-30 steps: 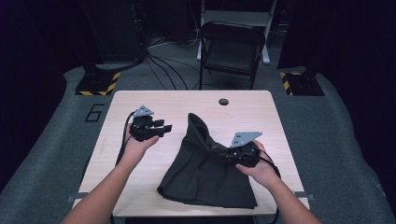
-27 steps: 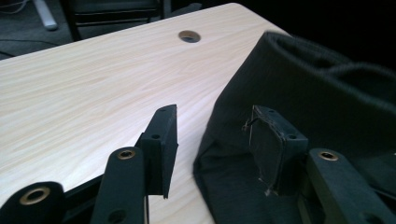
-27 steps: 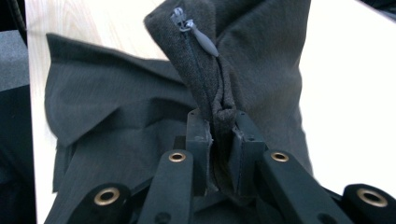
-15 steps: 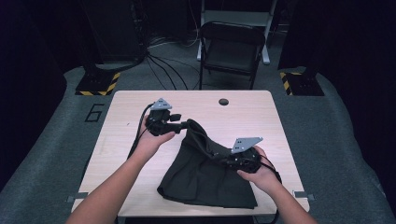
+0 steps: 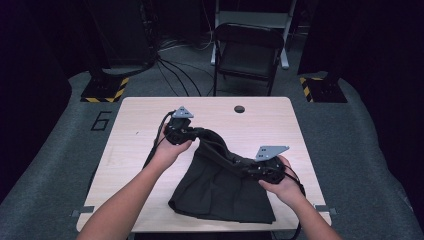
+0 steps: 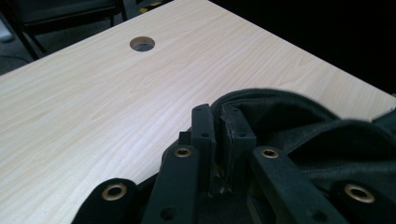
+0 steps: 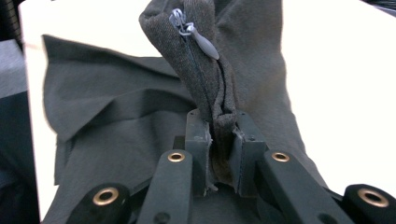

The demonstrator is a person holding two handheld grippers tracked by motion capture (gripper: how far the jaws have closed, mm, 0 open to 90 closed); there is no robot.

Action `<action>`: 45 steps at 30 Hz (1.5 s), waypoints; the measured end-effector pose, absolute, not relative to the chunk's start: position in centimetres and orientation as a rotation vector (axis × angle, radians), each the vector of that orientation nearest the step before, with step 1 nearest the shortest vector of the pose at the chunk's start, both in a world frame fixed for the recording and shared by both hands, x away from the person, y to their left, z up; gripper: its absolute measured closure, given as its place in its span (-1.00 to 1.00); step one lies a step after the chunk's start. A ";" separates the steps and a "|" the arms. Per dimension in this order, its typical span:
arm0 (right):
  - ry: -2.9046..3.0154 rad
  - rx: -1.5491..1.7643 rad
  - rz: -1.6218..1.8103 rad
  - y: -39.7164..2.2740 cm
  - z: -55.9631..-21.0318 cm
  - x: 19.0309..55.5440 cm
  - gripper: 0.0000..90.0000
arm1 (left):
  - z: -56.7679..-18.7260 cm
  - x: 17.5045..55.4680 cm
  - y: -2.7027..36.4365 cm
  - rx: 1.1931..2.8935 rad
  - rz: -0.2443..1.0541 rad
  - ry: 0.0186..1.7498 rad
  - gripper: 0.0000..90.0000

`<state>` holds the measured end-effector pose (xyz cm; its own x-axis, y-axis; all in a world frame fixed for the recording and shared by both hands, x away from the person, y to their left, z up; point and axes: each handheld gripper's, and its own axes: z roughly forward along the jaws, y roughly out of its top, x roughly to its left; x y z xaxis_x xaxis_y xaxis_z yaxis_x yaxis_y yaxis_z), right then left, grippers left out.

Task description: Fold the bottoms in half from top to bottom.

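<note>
Two grippers stretching a dark skirt's waistband above the wooden surface (image 5: 140, 145)

Left gripper (image 5: 186, 132) is pinching the dark zippered skirt (image 5: 220, 190) – its fingers (image 6: 203, 133) closed on fabric; right gripper (image 5: 250, 172) is clamping the hem beside the zipper pull (image 7: 198, 39).

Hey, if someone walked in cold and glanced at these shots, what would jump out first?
First, the dark skirt on the light wooden table, its top edge pulled up into a taut band between two hands. The left claw pinches one end toward the table's middle, and the right claw grips the other near the right edge. In the right gripper view, a silver zipper pull stands out at the top of the pinched fold.
</note>
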<state>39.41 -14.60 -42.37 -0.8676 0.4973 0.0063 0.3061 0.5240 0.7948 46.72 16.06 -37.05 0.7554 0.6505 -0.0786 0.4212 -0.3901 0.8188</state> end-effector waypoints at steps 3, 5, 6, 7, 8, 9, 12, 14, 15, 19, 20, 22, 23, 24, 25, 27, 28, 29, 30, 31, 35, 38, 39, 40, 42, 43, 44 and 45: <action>2.511 0.699 1.257 -15.1 -42.0 39.7 0.76 | -36.8 46.4 16.1 2.028 0.316 0.802 0.90; 2.468 0.750 1.248 -15.9 -41.1 40.3 0.75 | -36.5 46.1 16.2 2.011 0.314 0.803 0.90; 2.451 0.764 1.248 -16.2 -40.7 40.5 0.76 | -36.3 46.1 16.2 1.999 0.313 0.803 0.91; 2.436 0.773 1.247 -16.4 -40.3 40.8 0.75 | -36.1 46.0 16.1 1.993 0.314 0.802 0.91; 2.423 0.787 1.243 -16.6 -39.9 41.1 0.75 | -36.0 45.9 16.1 1.983 0.321 0.802 0.91; 2.417 0.789 1.232 -16.7 -39.6 41.3 0.75 | -35.7 45.9 16.0 1.978 0.327 0.800 0.91; 2.407 0.814 1.222 -16.8 -38.3 42.3 0.75 | -34.8 46.1 16.0 1.960 0.342 0.803 0.91; 2.407 0.817 1.222 -16.7 -37.6 42.8 0.75 | -34.3 46.4 16.1 1.950 0.356 0.814 0.92; 2.401 0.818 1.226 -16.6 -37.3 43.0 0.75 | -34.1 46.6 16.2 1.949 0.363 0.821 0.92; 2.411 0.807 1.201 -16.0 -36.1 44.1 0.75 | -33.4 47.6 16.8 1.924 0.386 0.845 0.92; 2.404 0.808 1.200 -15.7 -35.9 44.4 0.75 | -33.2 47.9 16.9 1.918 0.391 0.854 0.92; 2.409 0.808 1.194 -15.3 -35.7 45.2 0.75 | -33.0 48.4 17.2 1.913 0.411 0.874 0.92; 2.408 0.826 1.200 -15.0 -35.6 45.5 0.75 | -32.8 48.7 17.4 1.911 0.417 0.880 0.92; 2.406 0.816 1.200 -14.8 -35.5 45.9 0.75 | -32.7 48.9 17.5 1.913 0.425 0.886 0.92; 2.411 0.819 1.194 -14.6 -35.5 46.1 0.75 | -32.6 49.2 17.7 1.917 0.434 0.896 0.92; 2.416 0.828 1.198 -13.8 -35.3 46.8 0.75 | -32.3 49.8 18.0 1.916 0.451 0.906 0.92; 2.419 0.829 1.192 -13.6 -35.3 46.9 0.75 | -32.2 50.0 18.2 1.917 0.460 0.912 0.92; 2.419 0.822 1.190 -13.4 -35.2 47.1 0.75 | -32.1 50.1 18.3 1.919 0.465 0.915 0.92; 2.421 0.821 1.184 -13.2 -35.1 47.2 0.75 | -32.0 50.3 18.4 1.910 0.472 0.918 0.92; 2.418 0.818 1.183 -13.0 -35.0 47.4 0.75 | -31.9 50.5 18.5 1.904 0.475 0.922 0.92; 2.403 0.824 1.177 -12.6 -34.5 48.1 0.75 | -31.6 50.8 18.7 1.898 0.483 0.920 0.92; 2.404 0.812 1.162 -12.5 -34.4 48.3 0.75 | -31.7 50.6 18.8 1.905 0.478 0.913 0.92; 2.410 0.811 1.150 -12.6 -34.5 48.2 0.75 | -31.9 50.3 18.7 1.915 0.473 0.900 0.92; 2.414 0.794 1.149 -12.6 -34.6 48.2 0.75 | -32.1 50.0 18.7 1.925 0.465 0.887 0.92; 2.434 0.799 1.136 -12.8 -35.0 48.0 0.74 | -32.4 49.7 18.7 1.936 0.451 0.876 0.91; 2.435 0.794 1.141 -12.9 -35.3 47.9 0.74 | -32.6 49.5 18.7 1.948 0.439 0.863 0.92; 2.449 0.778 1.131 -13.0 -35.5 47.9 0.74 | -32.8 49.2 18.7 1.955 0.432 0.851 0.91; 2.454 0.764 1.127 -13.1 -35.8 47.8 0.74 | -33.0 48.8 18.8 1.960 0.416 0.840 0.91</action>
